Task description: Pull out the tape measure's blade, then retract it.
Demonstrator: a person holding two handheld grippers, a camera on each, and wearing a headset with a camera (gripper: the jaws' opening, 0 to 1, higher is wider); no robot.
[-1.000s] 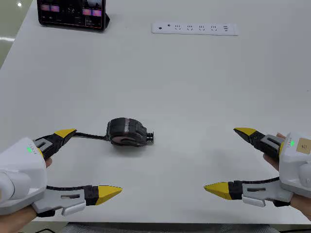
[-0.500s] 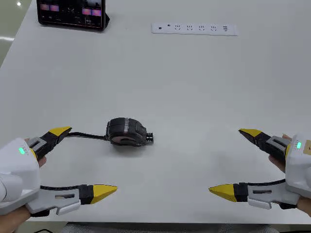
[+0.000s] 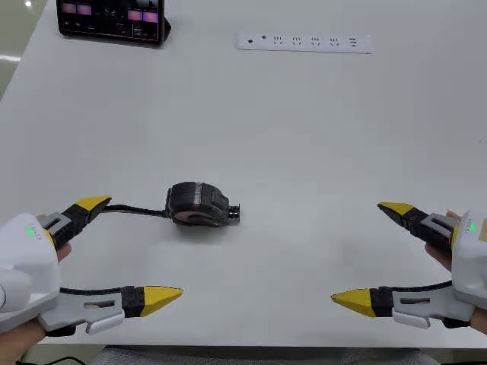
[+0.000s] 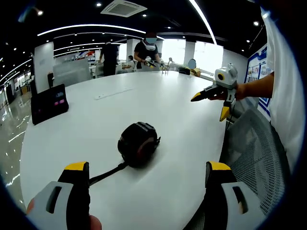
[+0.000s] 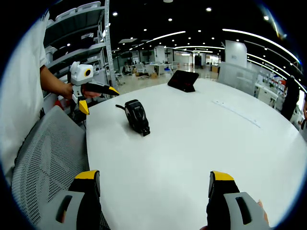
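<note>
Head view shows a smooth, glossy white table (image 3: pixel 319 137), the rounded black tape measure (image 3: pixel 198 206) lying toward its near edge, left of middle, with the left tool (image 3: pixel 133 247) and right tool (image 3: pixel 367 252) both gaping wide, empty.

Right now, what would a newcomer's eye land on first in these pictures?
The black tape measure lies on the white table, blade in, its strap trailing toward the left gripper. That gripper and the right gripper hover open on either side, neither holding it. A power strip and a tablet sit far behind.
</note>
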